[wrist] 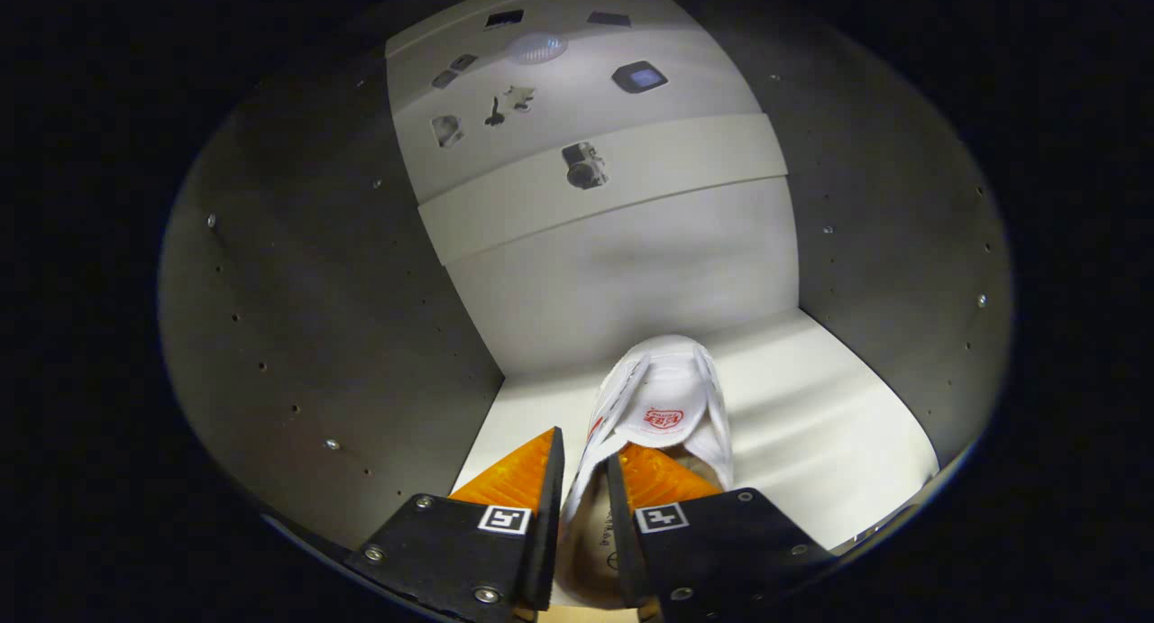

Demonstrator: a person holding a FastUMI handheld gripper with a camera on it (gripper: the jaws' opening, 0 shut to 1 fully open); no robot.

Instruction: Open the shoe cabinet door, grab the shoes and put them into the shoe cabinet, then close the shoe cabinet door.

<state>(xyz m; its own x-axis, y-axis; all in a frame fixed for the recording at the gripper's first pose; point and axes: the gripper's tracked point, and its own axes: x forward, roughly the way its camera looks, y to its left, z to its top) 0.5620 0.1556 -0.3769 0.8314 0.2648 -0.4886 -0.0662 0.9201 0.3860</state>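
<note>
Inside, the shoe cabinet (297, 334) forms a pale compartment: a grey side wall stands on each side, dotted with rows of small holes and a few screw heads, and a lighter back panel (631, 289) closes the far end. A smooth white shelf floor (811, 425) runs from the fingers to the foot of that back panel. Above the panel, a paler band and a surface beyond it carry several small dark shapes and a round pale disc (537, 48); they are too small and blurred to identify. On the shelf floor rests a white shoe (663, 398), its toe pointing toward the back panel and sitting close to it, with a red mark on the tongue. The gripper (586, 465) has its two fingers only narrowly apart, clamped on the near side wall of the shoe at its opening: one finger lies outside the shoe, the other reaches inside over the insole, and the white edge of the shoe runs through the slim gap between them.
</note>
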